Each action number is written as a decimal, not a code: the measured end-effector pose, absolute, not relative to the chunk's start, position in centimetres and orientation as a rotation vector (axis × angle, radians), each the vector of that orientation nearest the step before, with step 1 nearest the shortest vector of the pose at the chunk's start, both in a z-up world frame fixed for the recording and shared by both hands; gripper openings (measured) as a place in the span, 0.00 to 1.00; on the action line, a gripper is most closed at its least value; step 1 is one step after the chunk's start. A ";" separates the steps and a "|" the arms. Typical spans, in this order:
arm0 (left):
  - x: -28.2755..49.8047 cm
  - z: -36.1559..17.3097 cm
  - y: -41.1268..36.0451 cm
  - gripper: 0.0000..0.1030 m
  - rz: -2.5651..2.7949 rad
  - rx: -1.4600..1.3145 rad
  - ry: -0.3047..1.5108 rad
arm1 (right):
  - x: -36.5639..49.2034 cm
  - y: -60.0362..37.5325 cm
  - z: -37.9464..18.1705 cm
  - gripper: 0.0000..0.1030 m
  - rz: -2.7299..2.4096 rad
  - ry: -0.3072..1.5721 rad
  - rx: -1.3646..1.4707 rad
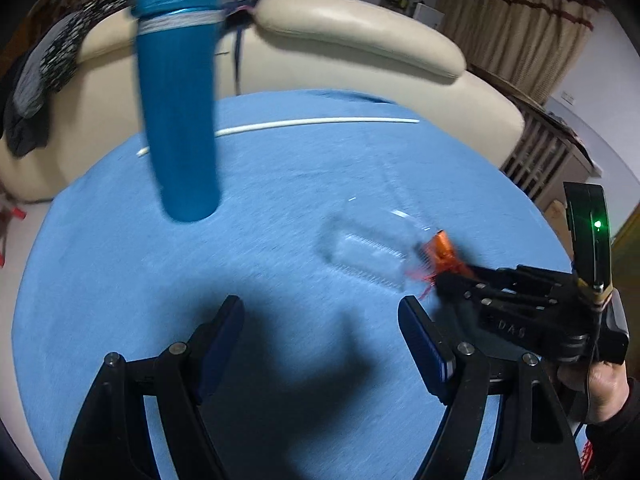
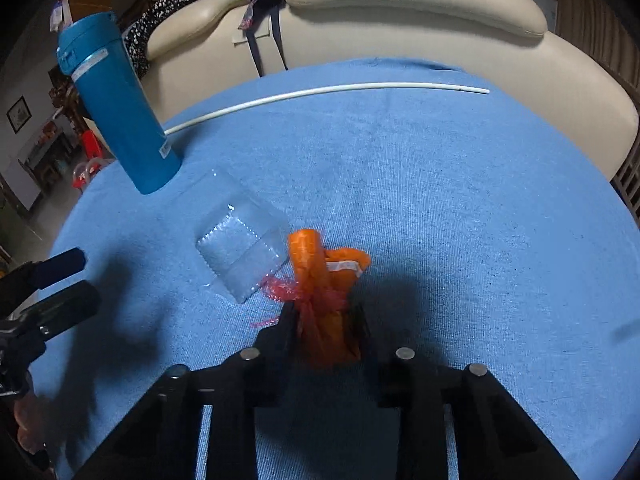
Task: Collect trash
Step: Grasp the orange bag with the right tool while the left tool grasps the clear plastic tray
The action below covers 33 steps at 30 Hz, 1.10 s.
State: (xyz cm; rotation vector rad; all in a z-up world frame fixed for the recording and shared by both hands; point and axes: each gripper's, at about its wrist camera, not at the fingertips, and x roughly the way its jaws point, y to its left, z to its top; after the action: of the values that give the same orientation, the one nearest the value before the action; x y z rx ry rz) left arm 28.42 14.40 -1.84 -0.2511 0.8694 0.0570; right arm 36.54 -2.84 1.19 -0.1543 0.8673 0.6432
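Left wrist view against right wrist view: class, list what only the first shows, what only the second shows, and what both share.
Only the left wrist view: the open left gripper from behind, and the hand holding the other tool.

Only the right wrist view: the right gripper shut on the orange wrapper, close up.

Both: blue bottle, clear plastic packet, white stick, blue cloth, cream sofa.

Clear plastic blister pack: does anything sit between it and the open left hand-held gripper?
Nothing visible does. Only bare blue cloth separates the left hand-held gripper from the clear plastic blister pack. The orange wrapper lies at its right, clamped by the right hand-held gripper.
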 end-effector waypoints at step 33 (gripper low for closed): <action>30.1 -2.3 14.9 0.71 0.373 -0.464 0.975 | 29.6 -17.1 1.9 0.26 0.598 0.815 0.167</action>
State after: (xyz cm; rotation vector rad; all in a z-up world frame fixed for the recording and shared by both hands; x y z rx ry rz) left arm 30.09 14.90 -2.32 -0.4644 0.9752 0.3727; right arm 29.63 -17.10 1.93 0.1668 0.8146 0.5980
